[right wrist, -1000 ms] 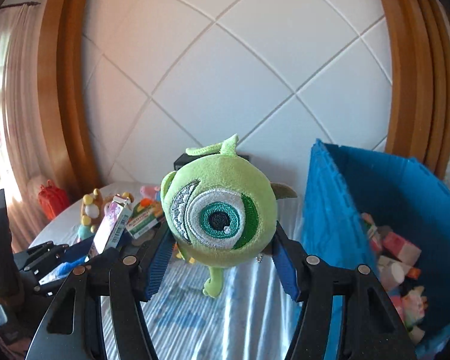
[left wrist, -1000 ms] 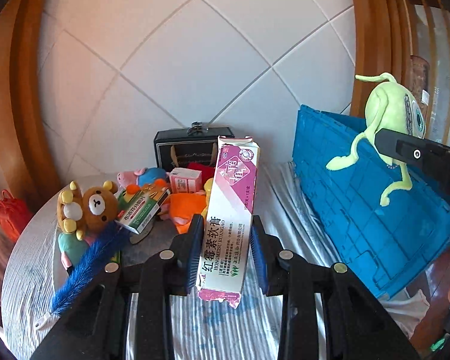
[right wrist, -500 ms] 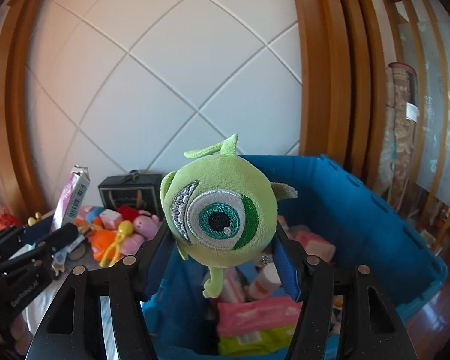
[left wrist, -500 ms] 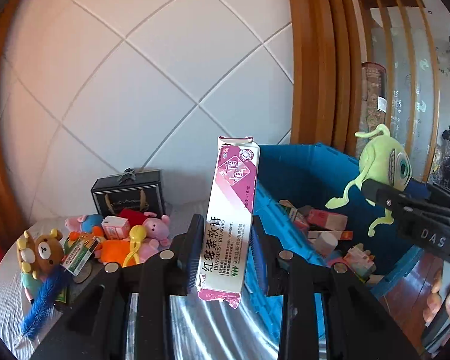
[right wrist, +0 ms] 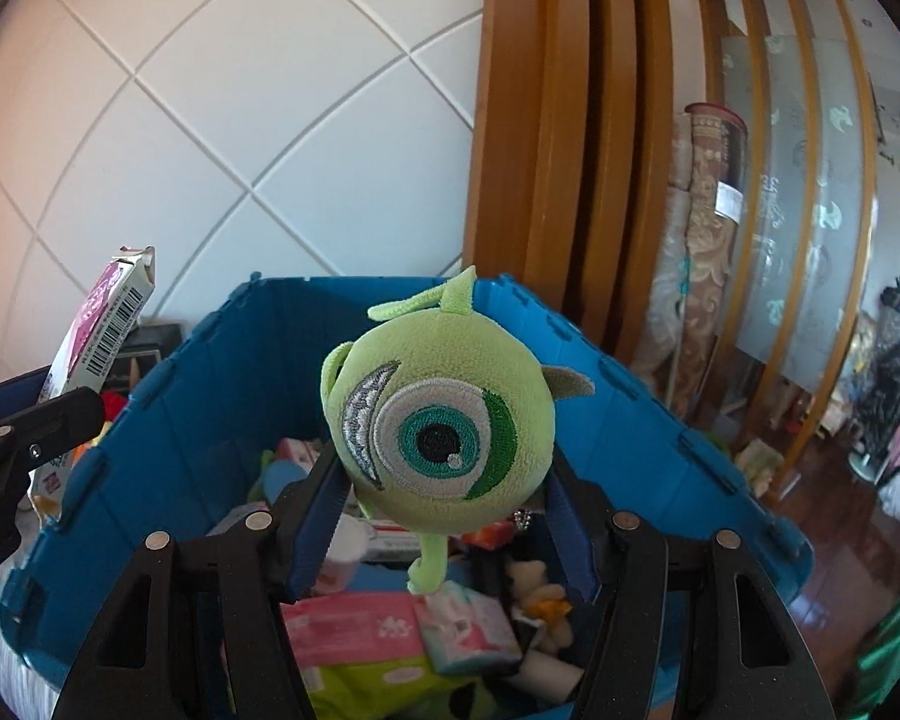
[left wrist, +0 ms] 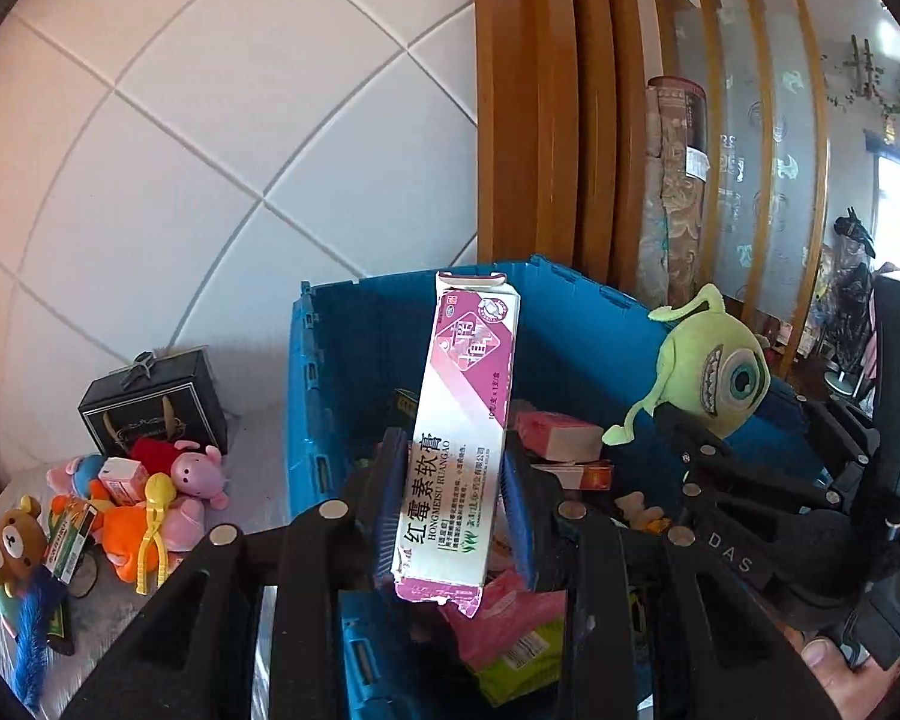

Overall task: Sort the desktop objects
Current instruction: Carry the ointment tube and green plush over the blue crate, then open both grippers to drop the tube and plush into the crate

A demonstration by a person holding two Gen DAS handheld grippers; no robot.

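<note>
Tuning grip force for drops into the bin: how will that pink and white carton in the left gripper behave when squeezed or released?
The pink and white carton is probably light thin cardboard: its bottom flap looks torn and crumpled, so it may crush. Long and flat-sided, it should land flat in the blue bin, not roll.

The pink-and-white carton point(left wrist: 459, 438), upright at the centre of the left wrist view, carries large Chinese characters "红霉素软膏" running up its face, with "HONGMEISU RUANGAO" in small Latin letters beside them. A barcode is printed on the carton's side at the left edge of the right wrist view; its digits are too small to read. The black right gripper point(left wrist: 727, 553) body bears "DAS" in pale letters.
</note>
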